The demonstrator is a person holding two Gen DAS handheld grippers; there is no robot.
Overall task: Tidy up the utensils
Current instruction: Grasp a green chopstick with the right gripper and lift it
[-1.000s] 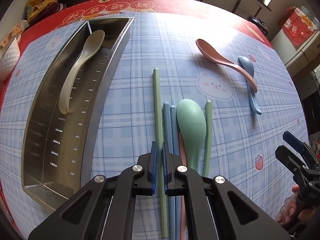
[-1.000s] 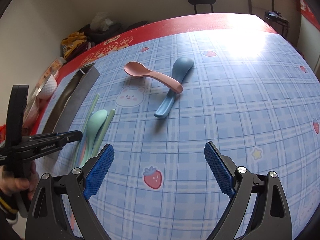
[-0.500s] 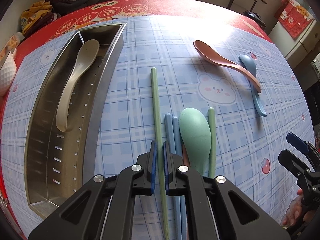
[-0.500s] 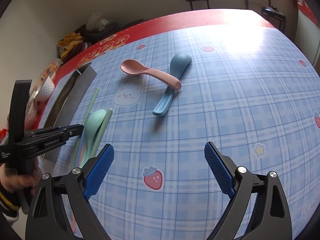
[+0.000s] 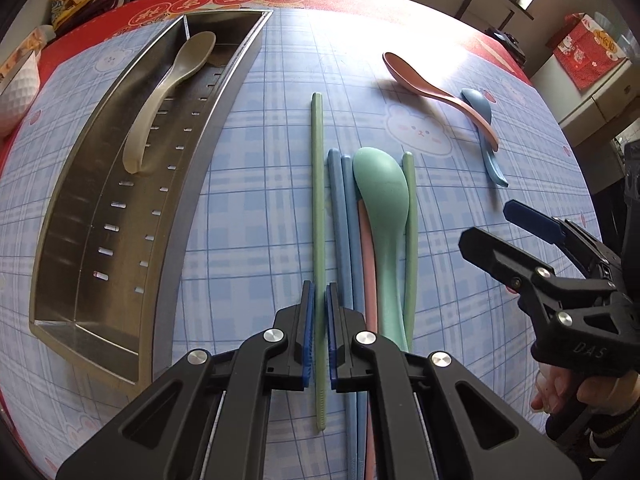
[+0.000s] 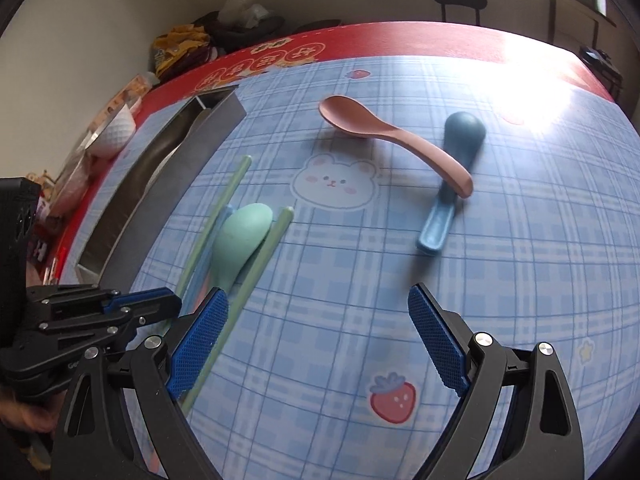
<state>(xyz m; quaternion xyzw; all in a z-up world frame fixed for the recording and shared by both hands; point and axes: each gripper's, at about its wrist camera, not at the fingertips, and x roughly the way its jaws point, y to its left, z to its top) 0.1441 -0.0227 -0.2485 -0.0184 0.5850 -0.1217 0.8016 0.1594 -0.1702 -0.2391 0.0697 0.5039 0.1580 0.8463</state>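
Left claw: left gripper is clamped on the long green chopstick, blue pads pressed against both sides of it.
Left view, near centre: green spoon lies bowl-down over the blue chopsticks, a pink chopstick and a second green chopstick.
Left view, left side: steel tray holds a beige spoon.
Left view, far right: pink spoon crosses the blue spoon.
Right claw: right gripper stands wide apart with nothing between its pads.
Right view, left: green spoon and chopsticks just beside the left pad; the tray sits farther left.
Right view, far: pink spoon rests over the blue spoon on the checked tablecloth.
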